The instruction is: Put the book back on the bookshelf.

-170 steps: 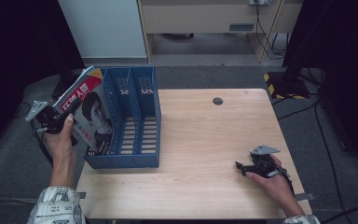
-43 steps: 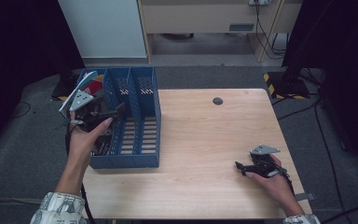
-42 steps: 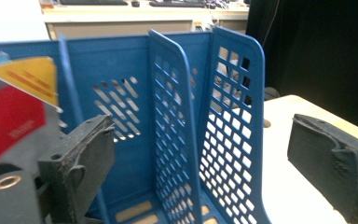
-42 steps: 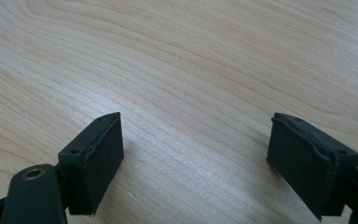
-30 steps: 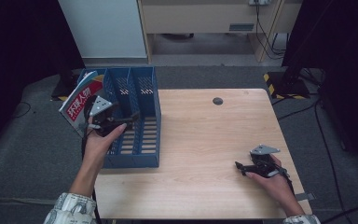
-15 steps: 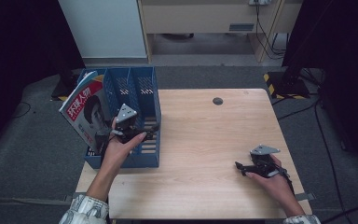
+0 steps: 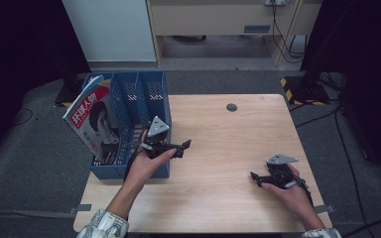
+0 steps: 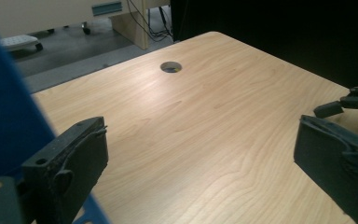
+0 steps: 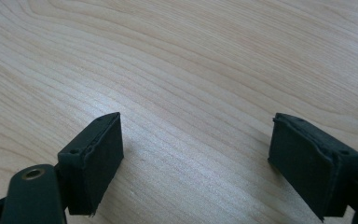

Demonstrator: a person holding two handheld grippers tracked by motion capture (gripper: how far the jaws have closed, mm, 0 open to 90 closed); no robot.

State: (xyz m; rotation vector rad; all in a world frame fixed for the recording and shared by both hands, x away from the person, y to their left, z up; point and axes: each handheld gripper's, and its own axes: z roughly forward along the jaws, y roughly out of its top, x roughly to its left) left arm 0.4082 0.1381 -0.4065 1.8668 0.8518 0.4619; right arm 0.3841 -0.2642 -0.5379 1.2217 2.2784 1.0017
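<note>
In the high view, a magazine (image 7: 95, 124) leans in the leftmost slot of the blue file rack (image 7: 129, 130) at the worktop's (image 7: 228, 148) left edge. The left gripper view shows the left gripper (image 8: 200, 154) with jaws wide over bare wood. The right gripper view shows the right gripper (image 9: 200, 158) likewise wide, empty.

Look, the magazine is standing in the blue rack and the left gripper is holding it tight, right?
Not quite. The magazine does stand in the blue rack, but the left gripper isn't holding it. The left gripper view shows its jaws wide open over the bare table, with nothing between them.
</note>
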